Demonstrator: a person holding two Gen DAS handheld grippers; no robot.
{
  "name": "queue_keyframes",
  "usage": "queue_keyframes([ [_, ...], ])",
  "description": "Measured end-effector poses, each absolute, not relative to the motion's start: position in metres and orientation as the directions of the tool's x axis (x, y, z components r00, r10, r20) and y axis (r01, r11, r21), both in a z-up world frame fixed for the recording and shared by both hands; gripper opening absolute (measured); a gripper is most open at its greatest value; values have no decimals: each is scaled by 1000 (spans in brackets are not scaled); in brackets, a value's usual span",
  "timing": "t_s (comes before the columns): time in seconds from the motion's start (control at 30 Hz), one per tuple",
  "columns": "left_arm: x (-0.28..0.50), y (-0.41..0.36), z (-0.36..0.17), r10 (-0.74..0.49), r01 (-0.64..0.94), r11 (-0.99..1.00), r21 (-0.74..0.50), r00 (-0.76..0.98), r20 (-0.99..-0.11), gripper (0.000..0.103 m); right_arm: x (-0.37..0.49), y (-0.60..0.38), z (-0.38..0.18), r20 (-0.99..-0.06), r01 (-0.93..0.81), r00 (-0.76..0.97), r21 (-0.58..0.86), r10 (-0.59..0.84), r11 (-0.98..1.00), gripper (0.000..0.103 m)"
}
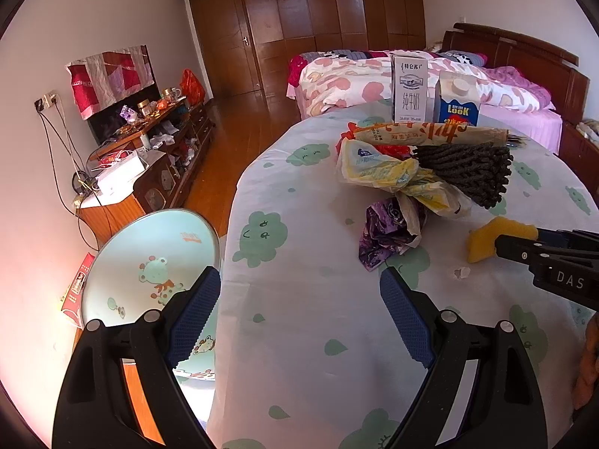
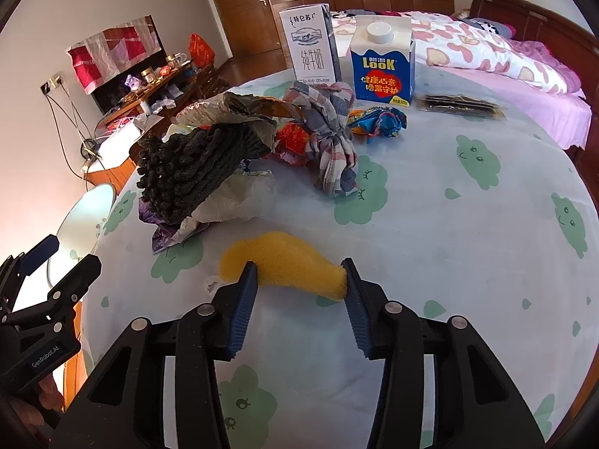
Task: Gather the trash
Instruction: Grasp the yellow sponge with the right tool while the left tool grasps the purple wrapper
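On the round table covered with a pale cloth printed with green cloud faces (image 2: 430, 232), a heap of rubbish lies toward the far side, and beyond it stands a bed with a pink-flowered quilt (image 2: 486, 52). A round basin with a pale green cartoon-frog bottom (image 1: 149, 262) sits below the table's left edge. At the back of the table a tall white milk carton (image 2: 310, 48) stands upright just beside a blue-and-white carton with a round white cap (image 2: 382, 71). In the heap, a dark knitted glove-like bundle (image 2: 194, 172) rests on crumpled brownish paper (image 2: 232, 112), with a knotted plaid rag (image 2: 329, 138) to its right and a crumpled bright foil wrapper (image 2: 378, 121) near the blue carton. A flat dark packet (image 2: 460, 106) lies apart to the right. A crumpled purple wrapper (image 1: 385, 235) sits at the heap's near edge.

Nearest of all, a yellow sponge-like lump (image 2: 284, 265) lies on the cloth, apart from the heap. The right gripper (image 2: 299, 280) reaches over it with its blue pads pressed against both sides of the lump, pinching it. The left gripper (image 1: 299, 292) hovers over bare cloth at the table's left edge with its jaws spread wide and nothing between them.
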State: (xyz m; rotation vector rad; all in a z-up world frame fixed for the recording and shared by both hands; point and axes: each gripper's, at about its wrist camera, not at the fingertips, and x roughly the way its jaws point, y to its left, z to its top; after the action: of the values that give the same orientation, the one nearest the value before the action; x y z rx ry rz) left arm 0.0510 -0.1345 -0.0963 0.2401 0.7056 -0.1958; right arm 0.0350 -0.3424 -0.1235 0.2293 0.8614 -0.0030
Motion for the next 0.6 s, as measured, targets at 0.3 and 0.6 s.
queue_keyframes([
  [0.3, 59, -130, -97, -142, 266, 960, 85, 725, -674, 85, 8, -362, -102, -688, 142, 724, 212, 44, 967, 30],
  [0.6, 90, -169, -104, -198, 321, 945, 65, 717, -668, 79, -9, -386, -81, -600, 262, 793, 189, -100, 946, 30],
])
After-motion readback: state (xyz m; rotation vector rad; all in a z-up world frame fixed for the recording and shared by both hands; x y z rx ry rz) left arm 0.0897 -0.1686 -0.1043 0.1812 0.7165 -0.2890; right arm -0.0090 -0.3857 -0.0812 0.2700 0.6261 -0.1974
